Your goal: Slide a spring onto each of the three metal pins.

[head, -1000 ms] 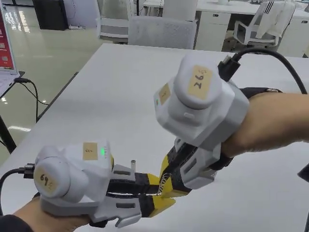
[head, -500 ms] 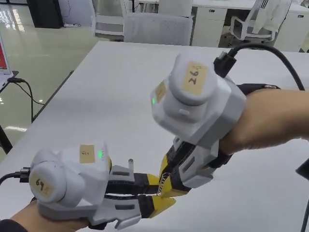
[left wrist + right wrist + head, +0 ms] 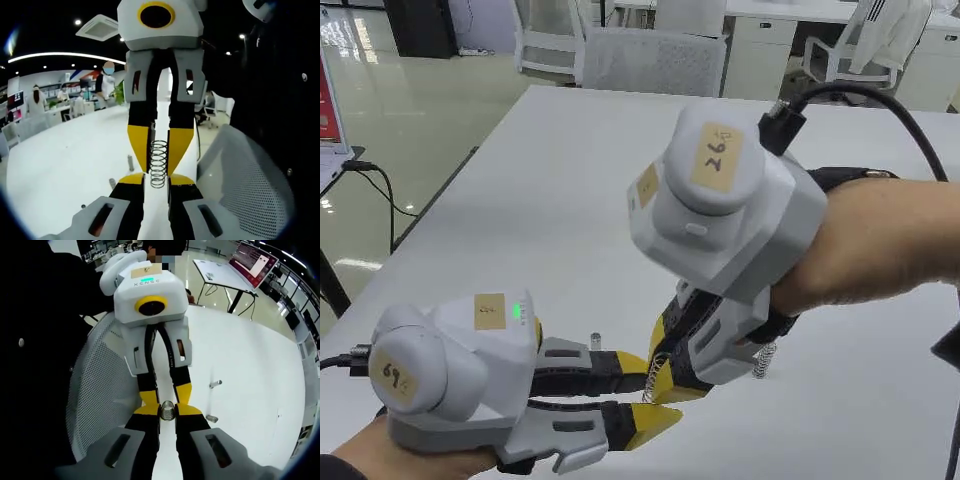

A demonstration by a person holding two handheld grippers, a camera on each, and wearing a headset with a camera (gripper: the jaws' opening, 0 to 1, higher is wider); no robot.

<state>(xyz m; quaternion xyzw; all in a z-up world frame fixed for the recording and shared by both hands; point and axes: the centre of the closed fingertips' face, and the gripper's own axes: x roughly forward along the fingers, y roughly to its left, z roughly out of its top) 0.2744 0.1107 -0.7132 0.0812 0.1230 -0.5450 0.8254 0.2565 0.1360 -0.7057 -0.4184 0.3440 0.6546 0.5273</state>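
My right gripper (image 3: 660,372) reaches down from the upper right and is shut on a small metal spring (image 3: 650,385), which lies along its jaws. In the left gripper view this spring (image 3: 158,164) stands between the right gripper's yellow tips. From the lower left my left gripper (image 3: 648,392) meets it, open, with its tips on either side of the spring's near end. Seen end-on, the spring (image 3: 167,411) sits between both pairs of tips. A short metal pin (image 3: 595,342) stands on the white table just behind the left gripper. Pins (image 3: 130,162) (image 3: 215,384) show on the table.
A second spring (image 3: 763,358) lies on the white table (image 3: 550,200) beside the right gripper. A white mesh chair (image 3: 250,190) is close by, and more chairs (image 3: 650,60) and desks stand beyond the table's far end. A black cable (image 3: 880,100) runs from the right gripper.
Both grippers stay tip to tip with the spring between them. The right gripper has edged up and left, and the second spring on the table has come into sight beside it.
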